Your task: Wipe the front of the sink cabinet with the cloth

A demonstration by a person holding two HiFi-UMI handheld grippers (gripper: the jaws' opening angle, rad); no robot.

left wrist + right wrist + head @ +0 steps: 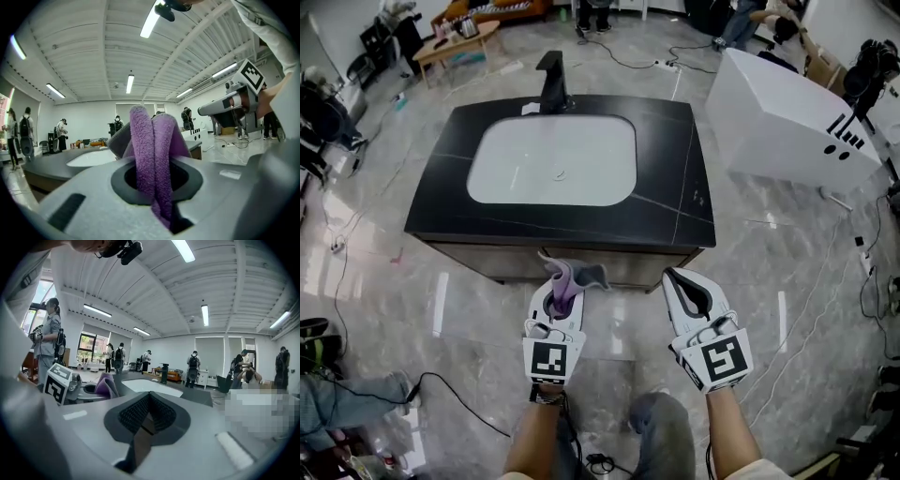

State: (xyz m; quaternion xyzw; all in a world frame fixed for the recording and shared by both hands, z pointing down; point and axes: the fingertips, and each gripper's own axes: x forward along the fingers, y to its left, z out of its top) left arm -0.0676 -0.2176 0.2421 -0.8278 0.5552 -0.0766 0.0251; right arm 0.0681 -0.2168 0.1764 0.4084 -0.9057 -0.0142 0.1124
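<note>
The sink cabinet has a black countertop (675, 187), a white basin (553, 159) and a black faucet (551, 82). Its brown front (637, 269) shows as a narrow strip under the counter's near edge. My left gripper (562, 284) is shut on a purple and grey cloth (574, 276), which sticks up from its jaws just before the cabinet front. In the left gripper view the cloth (154, 150) fills the gap of the left gripper (159, 197). My right gripper (685, 287) is beside it to the right, shut on nothing; the right gripper (146, 416) shows ribbed pads pressed together.
A large white box (787, 122) lies on the floor at the right of the cabinet. Cables (441, 389) run over the glossy stone floor. A low wooden table (455, 42) and several people are at the back. A person's leg (337, 398) shows at the lower left.
</note>
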